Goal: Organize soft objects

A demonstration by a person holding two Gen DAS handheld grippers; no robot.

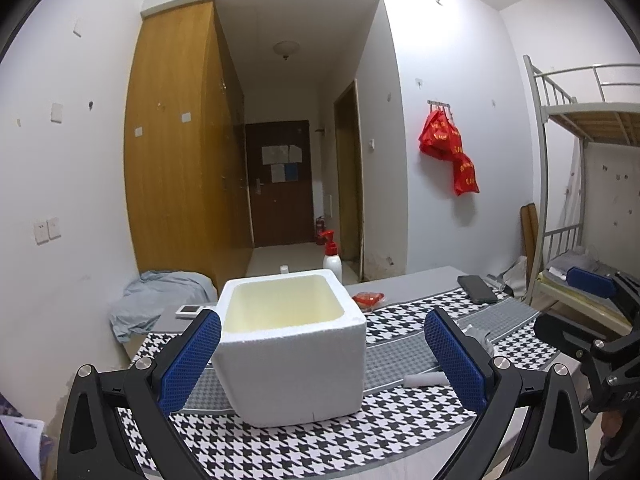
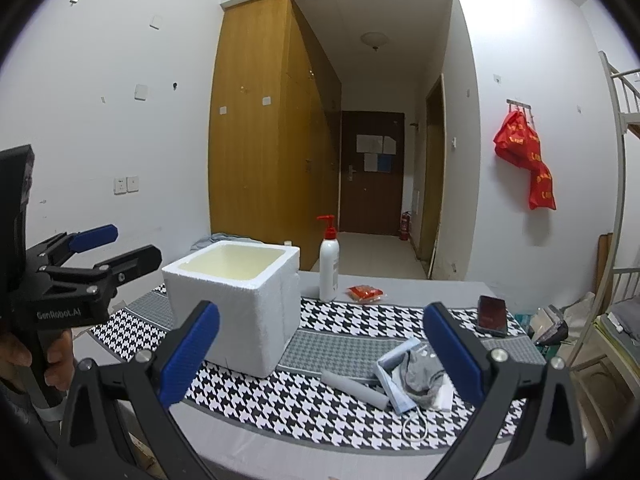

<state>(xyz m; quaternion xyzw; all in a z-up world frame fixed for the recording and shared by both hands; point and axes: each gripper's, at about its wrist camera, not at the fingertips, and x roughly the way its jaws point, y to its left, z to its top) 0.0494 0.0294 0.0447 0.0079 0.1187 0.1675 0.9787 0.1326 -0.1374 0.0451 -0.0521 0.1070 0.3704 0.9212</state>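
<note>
Where the houndstooth cloth [image 2: 320, 404] is spread over the table, a grey sock [image 2: 422, 374] is shown lying on a pale blue mask [image 2: 394, 390] at 5 o'clock of the white foam box [image 2: 240, 308], beside a grey roll [image 2: 354, 387]. The right gripper [image 2: 320, 354] is held wide, nothing between its pads. The left gripper [image 1: 322, 356], marked "GenRobot.AI", is likewise spread wide, the box framed between its fingers. A pump bottle [image 2: 329, 268] stands at 1 o'clock of the box.

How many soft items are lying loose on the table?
3, all right of the foam box: grey roll, blue face mask, grey sock atop it. Others may be hidden underneath.
</note>
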